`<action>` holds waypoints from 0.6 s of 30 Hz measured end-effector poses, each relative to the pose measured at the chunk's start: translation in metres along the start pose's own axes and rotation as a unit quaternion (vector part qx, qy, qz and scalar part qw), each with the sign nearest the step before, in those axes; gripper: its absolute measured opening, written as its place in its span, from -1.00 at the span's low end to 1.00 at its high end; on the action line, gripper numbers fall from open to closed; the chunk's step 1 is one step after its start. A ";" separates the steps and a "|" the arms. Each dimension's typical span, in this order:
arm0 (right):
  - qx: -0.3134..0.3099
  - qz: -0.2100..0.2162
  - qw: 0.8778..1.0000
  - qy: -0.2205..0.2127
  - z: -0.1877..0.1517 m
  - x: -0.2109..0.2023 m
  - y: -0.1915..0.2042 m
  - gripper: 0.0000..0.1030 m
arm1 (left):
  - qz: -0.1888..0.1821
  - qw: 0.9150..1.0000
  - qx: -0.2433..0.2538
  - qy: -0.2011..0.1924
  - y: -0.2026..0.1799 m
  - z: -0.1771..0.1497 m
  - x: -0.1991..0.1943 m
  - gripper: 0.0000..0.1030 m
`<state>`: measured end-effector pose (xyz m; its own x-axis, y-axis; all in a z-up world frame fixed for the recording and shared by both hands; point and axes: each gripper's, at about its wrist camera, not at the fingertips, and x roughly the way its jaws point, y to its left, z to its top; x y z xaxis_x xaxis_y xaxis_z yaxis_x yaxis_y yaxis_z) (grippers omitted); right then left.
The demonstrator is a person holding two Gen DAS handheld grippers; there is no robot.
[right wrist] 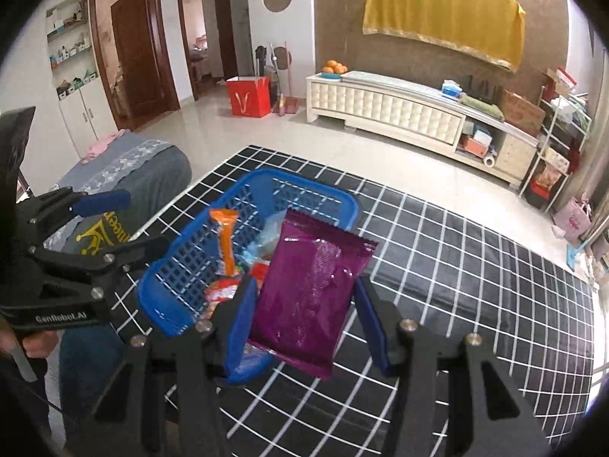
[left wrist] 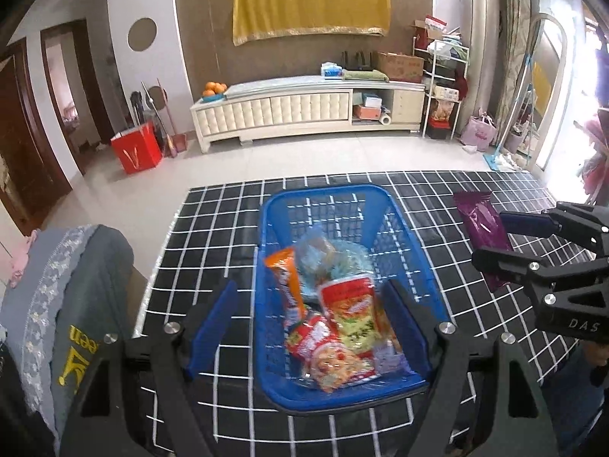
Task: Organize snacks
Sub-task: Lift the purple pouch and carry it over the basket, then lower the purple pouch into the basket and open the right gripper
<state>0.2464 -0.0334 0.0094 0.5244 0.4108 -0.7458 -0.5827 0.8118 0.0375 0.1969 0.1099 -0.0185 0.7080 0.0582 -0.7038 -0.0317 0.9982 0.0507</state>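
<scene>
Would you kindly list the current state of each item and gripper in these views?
Blue basket: upright on the grid cloth, partly filled.
Orange packet: in the basket, leaning against the side wall.
Red noodle packs: lying in the basket.
Purple packet: off the cloth, between the right gripper's fingers.
Right gripper: shut on the purple packet.
Left gripper: open, empty, above the basket.

The right gripper (right wrist: 304, 312) holds a purple snack packet (right wrist: 312, 289) between its blue fingers (right wrist: 239, 323), above a black tablecloth (right wrist: 475, 285) with a white grid. Just behind and left of it sits a blue basket (right wrist: 182, 266) with an orange packet (right wrist: 227, 240) and other wrappers inside. The left gripper (right wrist: 125, 224) hangs at the left, jaws apart and empty, near a grey cushion (right wrist: 160, 175).
</scene>
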 end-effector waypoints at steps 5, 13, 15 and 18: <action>-0.007 0.002 1.000 0.011 0.007 0.019 0.015 0.10 | 0.000 1.000 -0.012 0.005 0.022 -0.003 0.009 0.50; -0.010 0.007 0.999 0.037 0.015 0.053 0.026 0.10 | -0.003 0.999 -0.042 0.024 0.058 -0.012 0.033 0.60; -0.014 0.003 0.999 0.043 0.016 0.061 0.028 0.10 | 0.002 0.999 -0.043 0.028 0.063 -0.014 0.040 0.60; -0.016 0.006 0.998 0.059 0.018 0.079 0.032 0.10 | 0.002 0.998 -0.046 0.035 0.070 -0.016 0.049 0.60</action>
<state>0.2802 0.0329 -0.0359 0.4414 0.3671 -0.8188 -0.6089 0.7927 0.0271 0.2181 0.1830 -0.0610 0.6569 0.0591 -0.7516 -0.1012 0.9948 -0.0102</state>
